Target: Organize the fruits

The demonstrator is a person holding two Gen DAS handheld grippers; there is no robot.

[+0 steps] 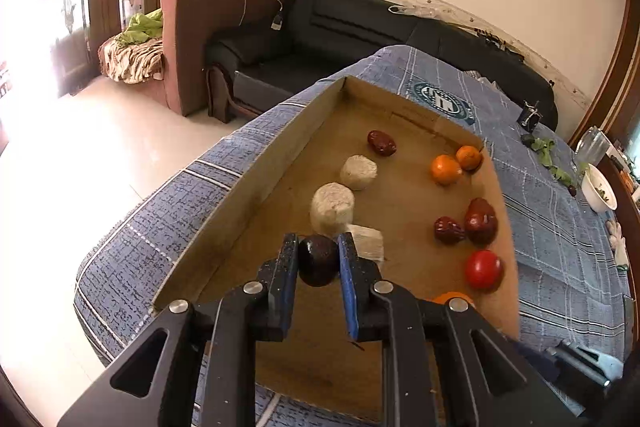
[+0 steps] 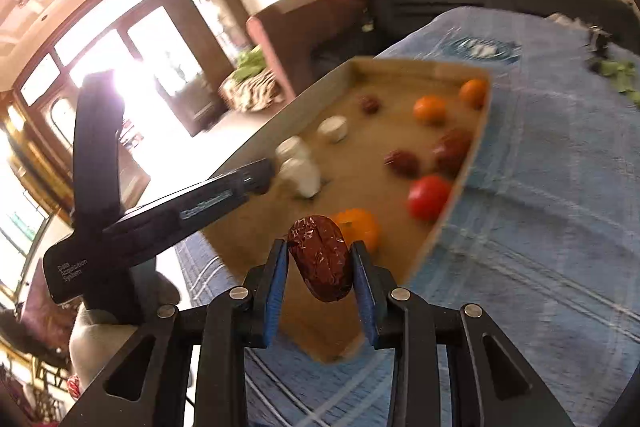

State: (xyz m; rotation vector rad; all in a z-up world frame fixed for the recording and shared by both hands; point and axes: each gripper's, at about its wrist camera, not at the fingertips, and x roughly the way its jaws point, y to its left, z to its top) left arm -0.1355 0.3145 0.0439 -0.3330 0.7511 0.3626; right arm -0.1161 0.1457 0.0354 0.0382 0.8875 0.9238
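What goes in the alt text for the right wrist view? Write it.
The right gripper holds a wrinkled red date above a cardboard tray on a blue cloth. In the blurred tray lie oranges, more dates, a tomato and pale cylinders. The left gripper reaches in from the left.

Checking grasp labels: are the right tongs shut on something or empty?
Shut on a fruit: the right tongs clamp a wrinkled red date between both blue pads, above the cardboard tray.
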